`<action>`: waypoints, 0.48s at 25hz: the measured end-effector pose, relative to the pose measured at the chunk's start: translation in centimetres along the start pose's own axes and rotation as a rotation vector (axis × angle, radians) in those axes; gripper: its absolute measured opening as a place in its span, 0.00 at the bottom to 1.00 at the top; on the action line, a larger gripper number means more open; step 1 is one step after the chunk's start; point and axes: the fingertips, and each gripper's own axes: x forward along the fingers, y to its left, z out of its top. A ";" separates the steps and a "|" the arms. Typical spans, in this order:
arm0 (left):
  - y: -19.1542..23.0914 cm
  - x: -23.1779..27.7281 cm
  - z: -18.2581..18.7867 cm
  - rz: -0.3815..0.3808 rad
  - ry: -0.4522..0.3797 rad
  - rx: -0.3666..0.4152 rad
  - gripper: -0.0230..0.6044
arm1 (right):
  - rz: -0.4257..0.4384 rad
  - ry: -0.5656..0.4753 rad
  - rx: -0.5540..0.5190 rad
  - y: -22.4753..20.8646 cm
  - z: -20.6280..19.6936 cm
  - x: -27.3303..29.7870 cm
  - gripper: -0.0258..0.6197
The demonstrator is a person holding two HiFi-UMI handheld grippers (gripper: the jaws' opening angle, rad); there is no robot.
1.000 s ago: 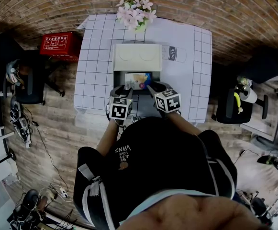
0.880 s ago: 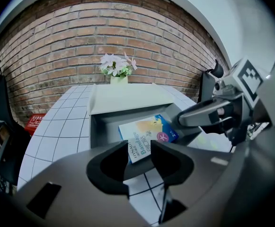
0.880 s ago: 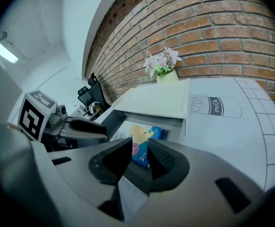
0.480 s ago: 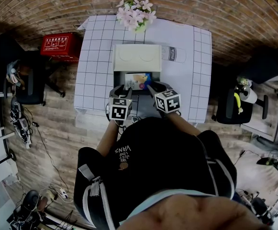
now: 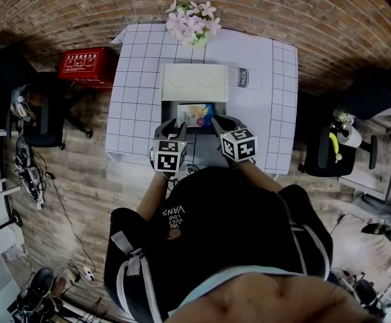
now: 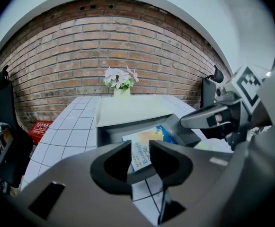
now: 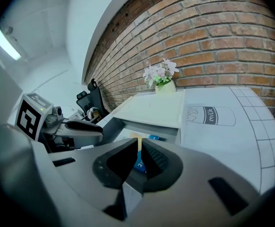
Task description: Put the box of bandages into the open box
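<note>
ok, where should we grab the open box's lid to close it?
Likely the lid's far edge, nearest the flowers, coming over from above. It lies flipped back flat on the table, joined to the open box along its near edge, so the far edge is the free one.

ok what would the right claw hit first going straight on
most likely the box of bandages in the open box; its edge shows between the tips of the right claw, depth unclear
</note>
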 end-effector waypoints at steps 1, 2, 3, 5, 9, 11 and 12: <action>0.0 -0.2 0.2 0.000 -0.013 0.004 0.22 | -0.001 -0.005 0.001 0.0 0.1 -0.1 0.07; 0.0 -0.4 0.5 0.001 -0.028 0.008 0.20 | -0.001 -0.008 0.002 0.0 0.1 -0.2 0.07; 0.0 -0.6 0.7 0.002 -0.043 0.012 0.18 | 0.000 -0.011 0.003 0.1 0.2 -0.3 0.07; -0.1 -1.1 1.2 0.007 -0.074 0.020 0.13 | 0.002 -0.017 0.006 0.2 0.2 -0.6 0.06; -0.2 -2.1 2.1 0.016 -0.131 0.028 0.09 | 0.002 -0.056 0.016 0.3 0.6 -1.2 0.05; -0.1 -2.7 2.4 0.022 -0.155 0.033 0.08 | -0.001 -0.085 0.017 0.5 1.0 -1.6 0.05; -0.1 -3.0 2.5 0.023 -0.167 0.033 0.07 | -0.004 -0.097 0.013 0.6 1.2 -1.8 0.05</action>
